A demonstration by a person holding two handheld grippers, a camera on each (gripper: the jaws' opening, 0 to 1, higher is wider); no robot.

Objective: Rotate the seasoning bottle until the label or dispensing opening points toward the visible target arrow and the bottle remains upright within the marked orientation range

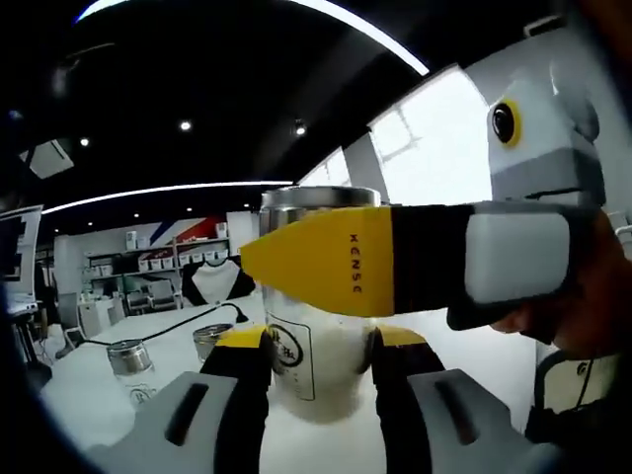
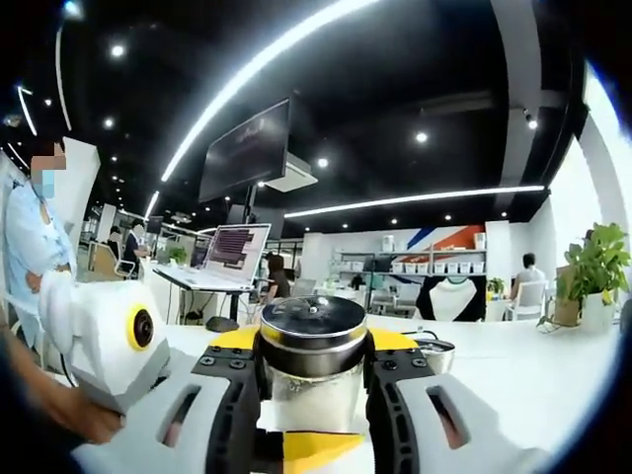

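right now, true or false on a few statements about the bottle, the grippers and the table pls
1. The seasoning bottle stands upright on the white table. True.
2. The left gripper hangs open, clear of the bottle. False: its jaws sit against the bottle's glass body on both sides.
3. The right gripper has its jaws at the bottle's metal cap. True.
4. The bottle is empty. False: white contents fill the lower part.
5. A smaller jar stands on the table in the left gripper view. True.

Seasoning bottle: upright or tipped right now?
Upright. The seasoning bottle stands with its metal cap on top, between the right gripper jaws; left gripper flanks its body.
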